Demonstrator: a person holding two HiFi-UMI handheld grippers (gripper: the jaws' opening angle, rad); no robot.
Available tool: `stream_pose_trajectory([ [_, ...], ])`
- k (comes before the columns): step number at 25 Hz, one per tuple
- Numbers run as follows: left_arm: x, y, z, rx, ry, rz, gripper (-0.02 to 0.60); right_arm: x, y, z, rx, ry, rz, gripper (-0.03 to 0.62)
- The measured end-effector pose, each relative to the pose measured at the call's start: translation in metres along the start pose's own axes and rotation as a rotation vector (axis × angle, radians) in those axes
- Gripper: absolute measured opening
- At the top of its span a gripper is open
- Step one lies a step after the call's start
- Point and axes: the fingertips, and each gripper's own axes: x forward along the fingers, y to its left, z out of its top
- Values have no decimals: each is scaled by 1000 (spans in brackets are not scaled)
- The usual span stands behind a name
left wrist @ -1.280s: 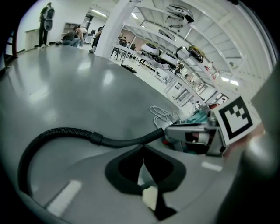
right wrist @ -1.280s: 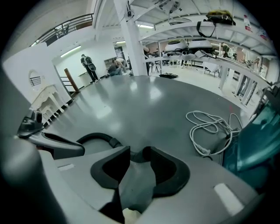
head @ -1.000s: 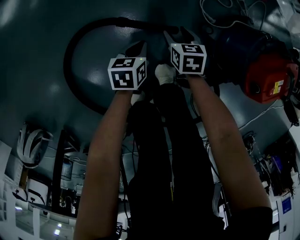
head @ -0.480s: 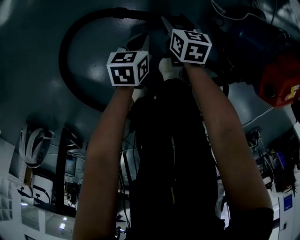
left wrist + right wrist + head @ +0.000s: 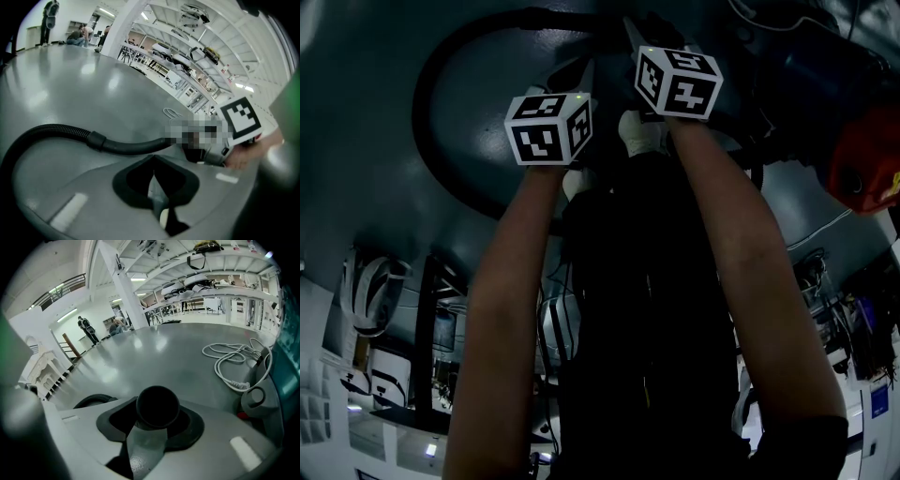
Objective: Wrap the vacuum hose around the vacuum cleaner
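A black ribbed vacuum hose (image 5: 441,84) curls in a loop on the grey floor, and its smooth rigid end (image 5: 136,146) runs to my right gripper (image 5: 645,33). The vacuum cleaner (image 5: 862,150), blue and red, stands at the upper right. In the right gripper view the tube's round black end (image 5: 157,406) sits between the pads of my right gripper (image 5: 157,420); its jaws have just been closing and now grip the tube. My left gripper (image 5: 153,165) hovers just left of the tube, shut and empty; it shows in the head view (image 5: 579,77).
A white power cable (image 5: 229,362) lies coiled on the floor beside the vacuum's grey wheel (image 5: 255,397). The person's dark legs and a white shoe (image 5: 642,131) stand between the two arms. Shelving (image 5: 187,56) and people (image 5: 84,326) are far off.
Both grippers have sunk toward the floor and shifted up the head view. The right gripper has come down around the hose's rigid end. The left gripper stays shut.
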Motion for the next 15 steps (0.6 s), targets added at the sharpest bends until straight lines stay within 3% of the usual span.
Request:
stream_pose_trajectory([
  [7,-21,-4,4,3,10,20,9,-28,12,11,-38,10,18,143],
  [15,-78,-20,21,27,31,59,11,-90,27,44,46,26,-13,143],
])
